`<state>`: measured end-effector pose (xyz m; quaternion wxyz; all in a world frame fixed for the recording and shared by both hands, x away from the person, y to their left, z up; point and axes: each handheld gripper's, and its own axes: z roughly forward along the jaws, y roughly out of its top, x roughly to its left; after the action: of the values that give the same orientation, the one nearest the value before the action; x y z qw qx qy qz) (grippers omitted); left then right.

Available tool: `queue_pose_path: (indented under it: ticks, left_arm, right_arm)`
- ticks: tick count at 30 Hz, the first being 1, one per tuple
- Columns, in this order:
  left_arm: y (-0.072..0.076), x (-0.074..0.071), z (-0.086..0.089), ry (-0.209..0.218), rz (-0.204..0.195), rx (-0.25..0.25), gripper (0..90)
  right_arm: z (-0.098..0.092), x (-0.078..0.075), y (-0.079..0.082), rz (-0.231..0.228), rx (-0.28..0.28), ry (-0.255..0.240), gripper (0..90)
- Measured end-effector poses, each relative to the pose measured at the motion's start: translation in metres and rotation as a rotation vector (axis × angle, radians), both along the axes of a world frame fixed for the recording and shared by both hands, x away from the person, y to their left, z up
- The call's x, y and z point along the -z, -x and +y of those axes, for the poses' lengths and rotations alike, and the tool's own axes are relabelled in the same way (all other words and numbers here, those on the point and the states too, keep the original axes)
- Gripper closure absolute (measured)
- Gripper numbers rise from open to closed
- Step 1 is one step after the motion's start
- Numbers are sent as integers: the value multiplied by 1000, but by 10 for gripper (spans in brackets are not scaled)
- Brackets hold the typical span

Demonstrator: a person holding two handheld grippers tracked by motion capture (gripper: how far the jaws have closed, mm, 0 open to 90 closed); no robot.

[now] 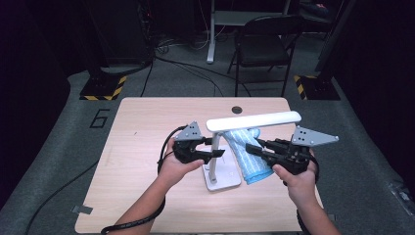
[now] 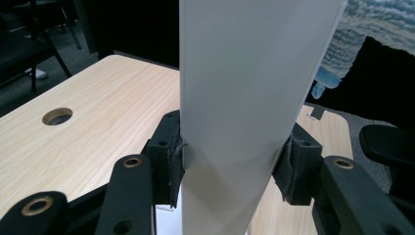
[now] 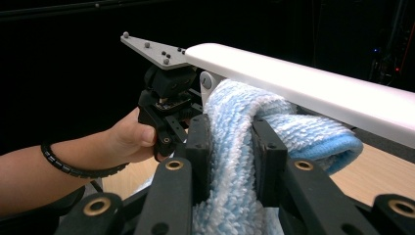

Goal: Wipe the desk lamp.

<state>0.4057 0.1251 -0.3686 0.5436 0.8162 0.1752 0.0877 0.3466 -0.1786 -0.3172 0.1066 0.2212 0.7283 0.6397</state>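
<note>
A white desk lamp stands mid-table, with its long head (image 1: 254,121) level above a flat base (image 1: 222,180). My left gripper (image 1: 218,152) is shut on the lamp's upright post (image 2: 244,122), and its pads (image 2: 173,166) press on both sides. To the right of the post, a light blue fluffy cloth (image 1: 249,164) hangs just under the lamp head (image 3: 313,88). My right gripper (image 3: 230,142) is shut on a fold of this cloth (image 3: 230,117). The right gripper (image 1: 254,147) reaches in from the right, facing the left gripper (image 3: 169,103).
The wooden table (image 1: 147,127) has a round cable hole (image 1: 237,109) near its far edge. Beyond it, a black folding chair (image 1: 264,44) and stand bases with yellow-black stripes (image 1: 103,90) are on the floor. The table's left half is bare wood.
</note>
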Motion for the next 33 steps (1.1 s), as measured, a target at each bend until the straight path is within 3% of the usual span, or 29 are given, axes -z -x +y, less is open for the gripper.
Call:
queue_pose_path:
  ticks: [14,18,20,25,30,32,33]
  left_arm:
    - [-1,2,0,19,9,3,514]
    - [-2,3,1,29,10,4,512]
    - [-2,3,0,30,12,2,512]
    - [-2,4,1,36,13,1,510]
    - [-2,6,2,55,30,6,499]
    - [-3,8,2,40,41,10,495]
    - [-3,13,1,47,44,13,489]
  right_arm:
    - [-3,-2,0,18,-20,-13,730]
    - [-10,-3,2,23,-47,-63,734]
    - [-17,-13,6,4,-41,-95,735]
    - [-16,-26,5,-21,-39,-74,734]
    - [-16,-34,3,-13,-48,-85,734]
    - [-15,-41,2,-13,-53,-94,734]
    - [-14,-50,1,-34,-57,-96,733]
